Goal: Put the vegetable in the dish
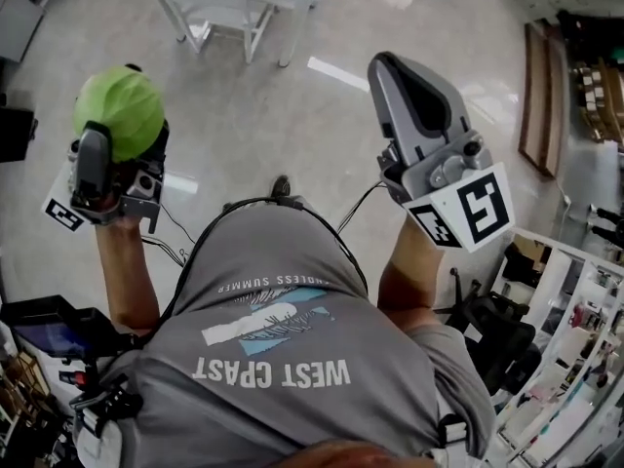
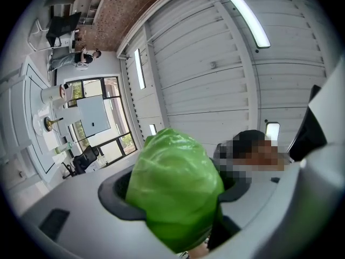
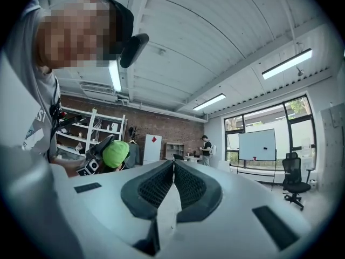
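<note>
Being clamped around its middle by the left gripper (image 1: 122,130), high above the floor (image 1: 292,105), the green cabbage (image 1: 117,100) is judged light, rounded and slightly slippery, while the right gripper (image 3: 173,182) is seen closed and empty.

I have the left gripper (image 2: 173,190) closed on a green cabbage (image 2: 175,182); its 2 dark pads (image 2: 114,196) press both sides, under a long ceiling light (image 2: 248,18).

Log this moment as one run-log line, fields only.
left hand-held gripper: shut on cabbage, pointing up | right hand-held gripper: shut, empty | placement: not yet done
</note>
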A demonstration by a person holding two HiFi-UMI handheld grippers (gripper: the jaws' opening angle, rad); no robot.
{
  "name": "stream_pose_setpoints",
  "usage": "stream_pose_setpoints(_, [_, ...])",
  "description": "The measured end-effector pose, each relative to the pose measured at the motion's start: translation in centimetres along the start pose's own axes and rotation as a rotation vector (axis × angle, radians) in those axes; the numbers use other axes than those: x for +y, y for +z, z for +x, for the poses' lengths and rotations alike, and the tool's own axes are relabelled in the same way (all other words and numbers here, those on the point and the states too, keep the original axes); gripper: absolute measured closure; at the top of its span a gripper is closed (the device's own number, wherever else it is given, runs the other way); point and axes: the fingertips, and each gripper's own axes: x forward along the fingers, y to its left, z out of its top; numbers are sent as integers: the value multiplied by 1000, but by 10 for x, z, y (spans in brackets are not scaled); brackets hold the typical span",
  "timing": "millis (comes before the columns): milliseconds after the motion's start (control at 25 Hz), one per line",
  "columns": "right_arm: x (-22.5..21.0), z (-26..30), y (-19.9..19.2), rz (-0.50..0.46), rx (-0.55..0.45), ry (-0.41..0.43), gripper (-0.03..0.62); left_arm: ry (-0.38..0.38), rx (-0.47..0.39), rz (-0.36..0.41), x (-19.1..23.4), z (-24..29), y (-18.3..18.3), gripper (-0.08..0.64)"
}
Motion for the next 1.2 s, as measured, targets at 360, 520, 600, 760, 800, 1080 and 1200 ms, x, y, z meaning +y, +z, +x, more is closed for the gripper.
stream_pose_setpoints(360, [7, 27, -13, 19, 9, 78, 584, 46, -24, 46, -1, -17, 8, 218])
stream_pose_setpoints(520, [3, 24, -16, 42, 0, 64, 584, 39, 2, 47, -1, -7, 8, 216])
stream_pose_setpoints(600, [-5, 20, -12, 38, -10, 42, 584, 20, 10, 44, 1, 1, 7, 218])
stream_pose_setpoints(760, [1, 10, -13, 19, -18, 16, 584, 0, 27, 30, 3, 0, 1, 218])
stream_pose_setpoints(800, [2, 6, -13, 13, -15, 9, 584, -8, 27, 24, 1, 1, -2, 218])
stream_pose_setpoints(1080, [-3, 31, 0, -28, -3, -41, 584, -49, 96, 20, 25, 11, 18, 218])
stream_pose_setpoints(1200, [-3, 80, 7, -56, -6, -45, 584, -71, 129, 14, 45, 15, 56, 218])
